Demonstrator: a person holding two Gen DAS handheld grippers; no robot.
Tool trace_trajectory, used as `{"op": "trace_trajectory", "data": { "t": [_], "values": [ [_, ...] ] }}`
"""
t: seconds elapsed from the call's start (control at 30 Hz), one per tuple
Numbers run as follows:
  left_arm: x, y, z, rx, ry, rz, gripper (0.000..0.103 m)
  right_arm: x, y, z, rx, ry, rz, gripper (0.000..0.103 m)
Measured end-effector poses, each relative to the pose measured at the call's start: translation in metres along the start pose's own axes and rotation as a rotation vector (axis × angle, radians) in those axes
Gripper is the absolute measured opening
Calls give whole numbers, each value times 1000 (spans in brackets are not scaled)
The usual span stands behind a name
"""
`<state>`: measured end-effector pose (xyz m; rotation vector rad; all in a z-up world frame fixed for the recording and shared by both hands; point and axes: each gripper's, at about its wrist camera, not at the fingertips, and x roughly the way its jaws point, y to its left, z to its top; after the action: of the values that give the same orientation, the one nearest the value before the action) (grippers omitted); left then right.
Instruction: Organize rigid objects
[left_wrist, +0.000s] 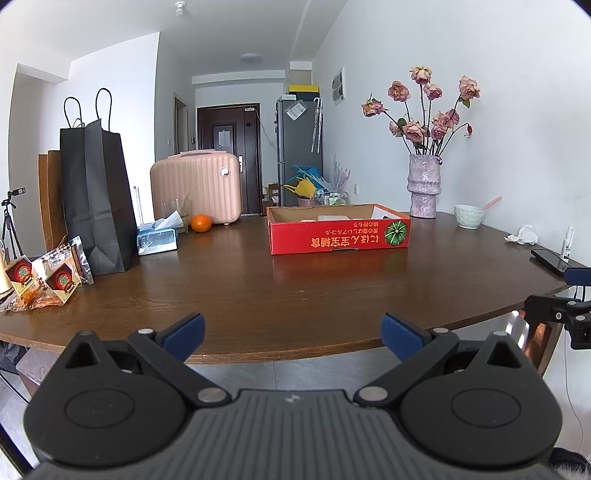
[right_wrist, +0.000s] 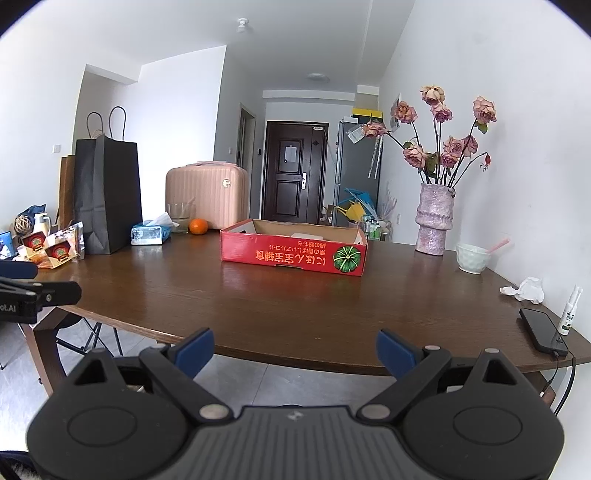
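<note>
Red carton (left_wrist: 340, 236) sits mid-table, open top, pale items inside (contents mostly hidden behind its wall). Left gripper (left_wrist: 293, 334) and right gripper (right_wrist: 294, 349) hang off the near table (right_wrist: 280, 306) edge, jaws wide, holding nothing. Scene fits sorting either pending or finished. Any reach: come in level over the near rim, clear of the carton's wall. Open wood between edge and carton; phone (right_wrist: 543, 330) right, bag (left_wrist: 98, 199) left crowd the sides.
</note>
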<state>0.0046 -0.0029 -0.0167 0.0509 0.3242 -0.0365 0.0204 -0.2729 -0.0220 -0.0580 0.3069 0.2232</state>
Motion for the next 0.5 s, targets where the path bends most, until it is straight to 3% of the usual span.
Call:
{"op": "trace_trajectory", "data": {
  "t": [0.5],
  "values": [
    [0,0,-1,5,-3,-1,103,0,1,-1,3,-3,-1,95]
  ]
}}
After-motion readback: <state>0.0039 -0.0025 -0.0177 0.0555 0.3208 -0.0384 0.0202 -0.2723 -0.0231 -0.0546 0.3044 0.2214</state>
